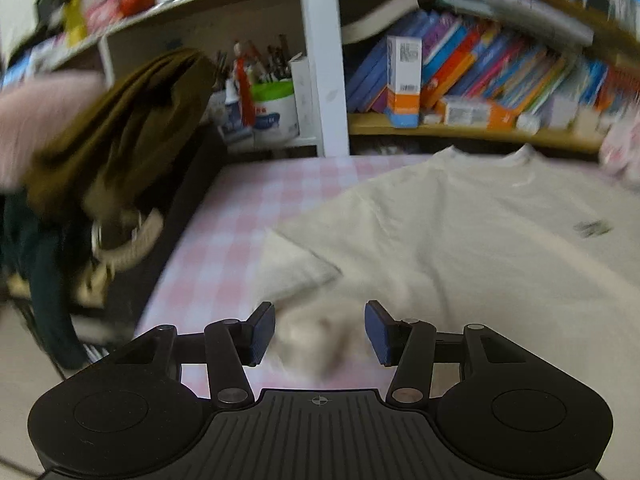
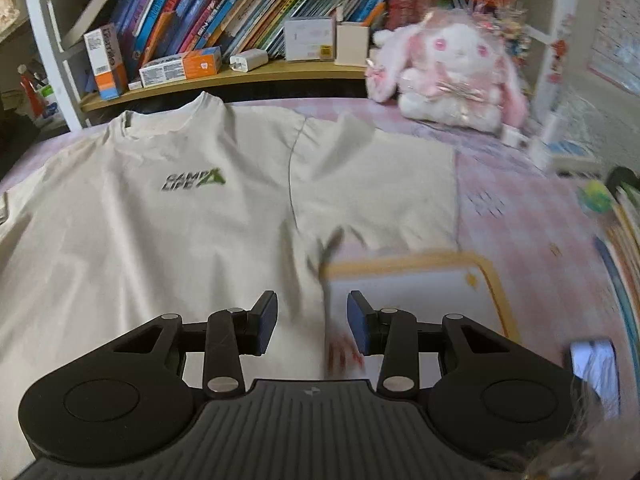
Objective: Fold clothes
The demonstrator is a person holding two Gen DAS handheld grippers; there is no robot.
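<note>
Blue-padded left gripper, jaws apart, nothing held, hangs over a blurred bunch of cream cloth at the T-shirt lower corner. Shirt lies chest-up on the pink checked tabletop, collar toward the bookshelf, long axis running from grippers to shelf. Right gripper, jaws also apart and empty, sits over the shirt's opposite side edge, beside an orange-rimmed board. Each gripper is nearest its own side. Fabric mostly flat, light creases, sleeves spread, green-black chest logo.

Matt cream cloth T-shirt on pink checked cloth cover; fluffy plush rabbit.
</note>
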